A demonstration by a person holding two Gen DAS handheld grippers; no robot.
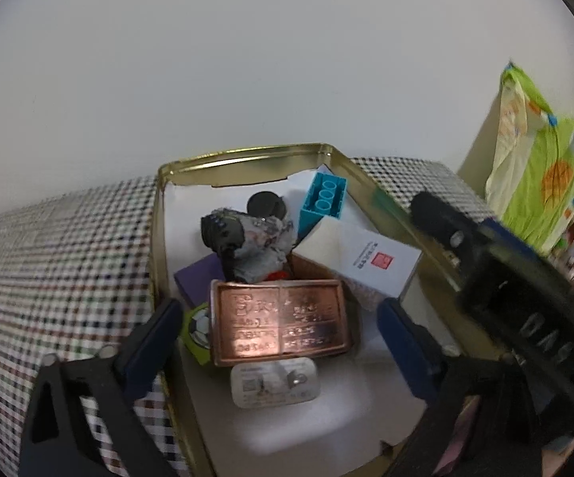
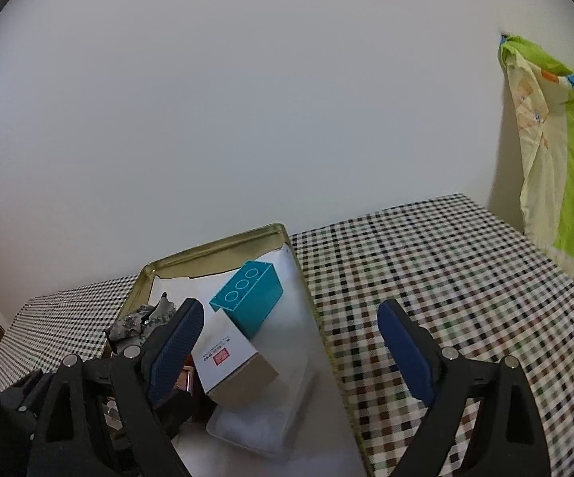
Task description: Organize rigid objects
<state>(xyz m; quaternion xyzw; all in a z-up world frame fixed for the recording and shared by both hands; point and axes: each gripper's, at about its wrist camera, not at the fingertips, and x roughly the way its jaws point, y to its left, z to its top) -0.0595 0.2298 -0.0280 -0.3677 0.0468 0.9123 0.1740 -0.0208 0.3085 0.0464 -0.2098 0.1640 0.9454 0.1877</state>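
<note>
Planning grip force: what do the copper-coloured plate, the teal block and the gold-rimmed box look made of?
Copper-coloured plate: probably metal, shiny, embossed lettering catching glare. Teal block: likely moulded plastic, matte, uniform colour, hollow tubes underneath. Gold-rimmed box: seems thin tinplate, with reflective golden walls and a rolled edge.

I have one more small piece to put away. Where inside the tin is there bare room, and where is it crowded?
Free: the white liner at the tin's near end, below the small white packet. Crowded: the middle and far end, where the copper plate, white box, teal block and grey bundle pile up.
</note>
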